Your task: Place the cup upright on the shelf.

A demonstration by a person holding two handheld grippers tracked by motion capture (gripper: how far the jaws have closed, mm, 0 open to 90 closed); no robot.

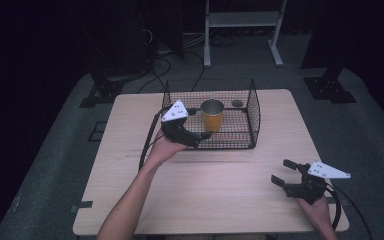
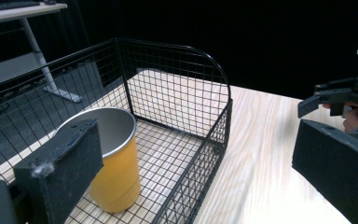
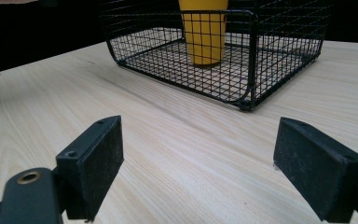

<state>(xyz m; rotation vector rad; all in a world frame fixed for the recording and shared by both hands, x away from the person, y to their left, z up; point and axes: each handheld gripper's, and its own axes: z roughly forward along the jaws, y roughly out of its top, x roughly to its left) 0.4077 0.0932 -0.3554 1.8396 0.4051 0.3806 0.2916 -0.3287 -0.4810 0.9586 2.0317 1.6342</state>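
Yellow cup [image 1: 212, 119]: upright inside wire basket [image 1: 252, 112]; tips if clipped
Left gripper [image 1: 206, 135]: released, near cup; could snag mesh
Right gripper [image 1: 283, 172]: released, empty, well apart

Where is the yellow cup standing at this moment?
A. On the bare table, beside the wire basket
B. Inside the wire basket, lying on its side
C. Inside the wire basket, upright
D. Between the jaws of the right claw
C: the yellow cup stands upright on the mesh floor of the wire basket, its open mouth up, and neither claw grips it.
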